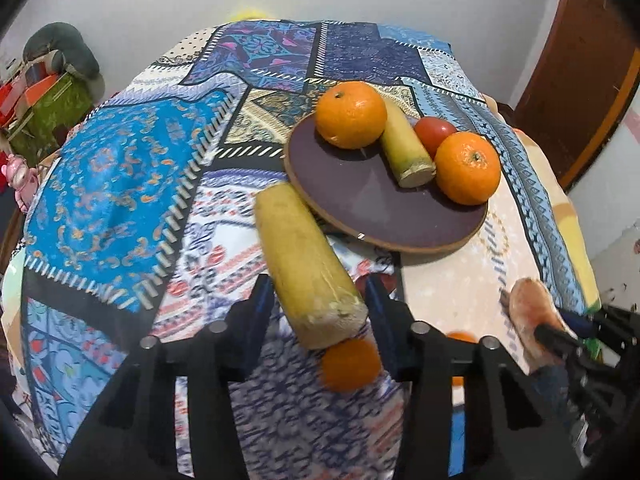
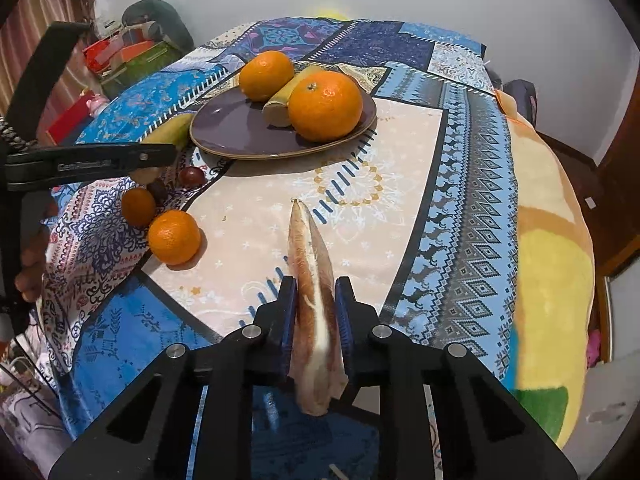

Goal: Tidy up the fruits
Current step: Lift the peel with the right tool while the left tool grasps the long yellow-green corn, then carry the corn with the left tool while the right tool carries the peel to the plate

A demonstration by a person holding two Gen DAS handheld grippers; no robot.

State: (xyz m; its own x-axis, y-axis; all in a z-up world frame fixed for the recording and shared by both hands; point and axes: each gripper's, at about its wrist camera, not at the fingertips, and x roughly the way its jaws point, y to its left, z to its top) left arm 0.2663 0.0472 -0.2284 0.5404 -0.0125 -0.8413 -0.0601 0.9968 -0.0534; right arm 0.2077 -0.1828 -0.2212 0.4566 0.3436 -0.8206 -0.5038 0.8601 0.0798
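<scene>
A purple plate (image 1: 360,200) (image 2: 224,128) holds two oranges (image 1: 350,114) (image 1: 467,168), a half banana (image 1: 404,148) and a red fruit (image 1: 434,132). My left gripper (image 1: 318,304) is shut on another yellow half banana (image 1: 304,264), held above the cloth just before the plate. Two small oranges (image 2: 174,236) (image 2: 138,206) and a dark red fruit (image 2: 192,176) lie on the cloth left of the plate. My right gripper (image 2: 316,308) is shut on a pale brown, pointed fruit slice (image 2: 314,280), held above the cloth.
The patterned cloth (image 2: 400,200) covers a bed-like surface, with a yellow blanket (image 2: 552,260) at its right edge. Cluttered boxes (image 2: 128,56) stand at the far left. A wooden door (image 1: 580,80) is at the right.
</scene>
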